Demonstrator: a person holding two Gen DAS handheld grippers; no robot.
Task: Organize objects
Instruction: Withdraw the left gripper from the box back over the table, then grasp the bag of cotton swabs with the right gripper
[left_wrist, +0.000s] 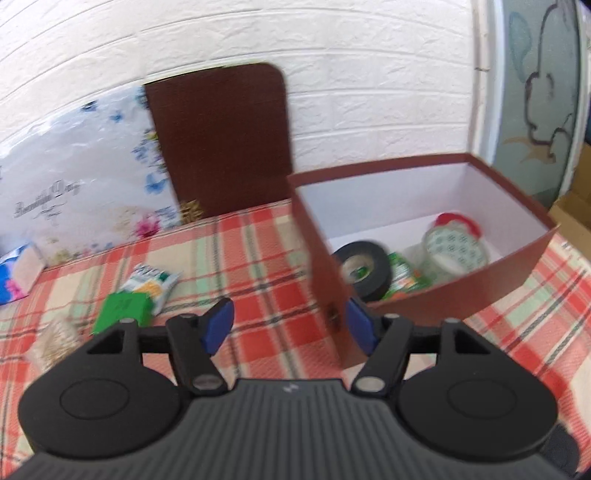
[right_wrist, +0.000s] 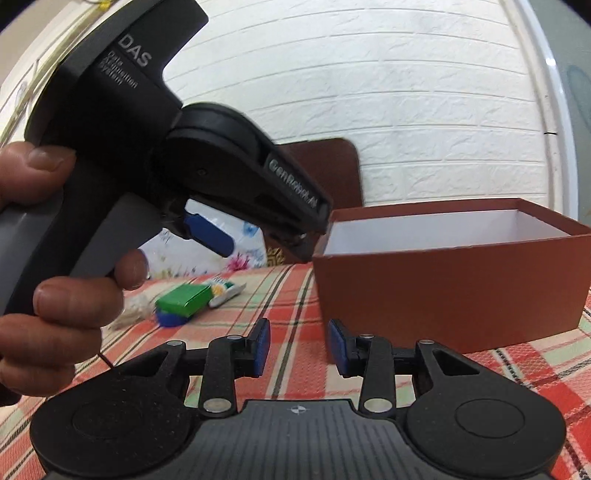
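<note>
1. Near the desk's (left_wrist: 258, 258) right edge stands the red-brown box (left_wrist: 517, 258), holding a black tape roll (left_wrist: 364, 269) and a patterned tape roll (left_wrist: 456, 247).
2. Left tool (left_wrist: 290, 325) is released, its fingers astride the box's near-left corner.
3. Right tool (right_wrist: 299, 347) is released, empty.
4. Toward the left edge lies a green box (right_wrist: 183, 300).

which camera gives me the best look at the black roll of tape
The left wrist view. It looks down into the open box, where the black tape roll lies near the front corner. The right wrist view sees only the box's outer wall and upper inside, so the tape is hidden there.
</note>
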